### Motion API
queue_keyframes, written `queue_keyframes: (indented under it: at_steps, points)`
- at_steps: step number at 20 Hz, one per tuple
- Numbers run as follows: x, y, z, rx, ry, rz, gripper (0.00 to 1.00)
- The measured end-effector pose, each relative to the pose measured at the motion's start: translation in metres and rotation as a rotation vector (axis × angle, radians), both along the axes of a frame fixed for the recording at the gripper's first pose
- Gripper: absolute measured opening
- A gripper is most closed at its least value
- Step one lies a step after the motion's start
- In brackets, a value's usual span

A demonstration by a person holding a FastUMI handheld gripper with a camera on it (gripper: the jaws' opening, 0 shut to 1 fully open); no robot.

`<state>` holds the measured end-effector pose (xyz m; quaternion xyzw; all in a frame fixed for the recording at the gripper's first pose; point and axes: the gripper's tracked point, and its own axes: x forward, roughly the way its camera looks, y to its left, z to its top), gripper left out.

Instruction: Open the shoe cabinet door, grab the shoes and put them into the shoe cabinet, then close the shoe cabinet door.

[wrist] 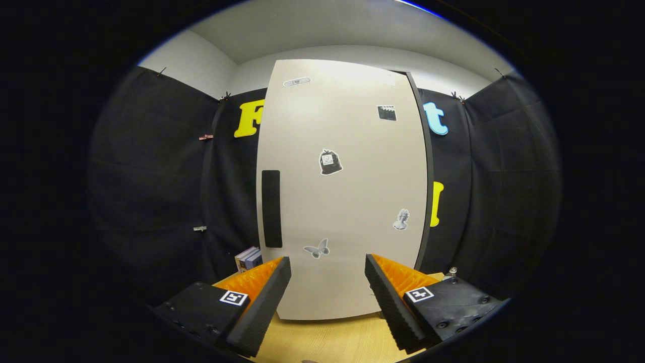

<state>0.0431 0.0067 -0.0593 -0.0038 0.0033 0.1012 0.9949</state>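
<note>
A tall pale shoe cabinet (342, 201) stands straight ahead on a wooden surface, its door shut. A long dark handle (271, 208) runs vertically near the door's left edge. Several stickers dot the door: a butterfly, a bag, a bust. My gripper (327, 269) is open, with its two fingers spread wide just short of the door's lower part and nothing between them. The handle is above and slightly left of the left finger (262, 307).
Black cloth walls close in on both sides and behind the cabinet. A small stack of books (248, 258) sits on the wooden surface (327, 338) left of the cabinet, beyond the left finger. A small metal object (453, 273) stands past the right finger.
</note>
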Motion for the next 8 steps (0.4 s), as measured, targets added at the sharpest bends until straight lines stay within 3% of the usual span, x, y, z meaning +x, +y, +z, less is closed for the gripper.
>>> queue_keyframes:
  at_steps: [8]
  points:
    - [-0.0014,-0.0014,-0.0031,-0.005,0.004,-0.017,0.97]
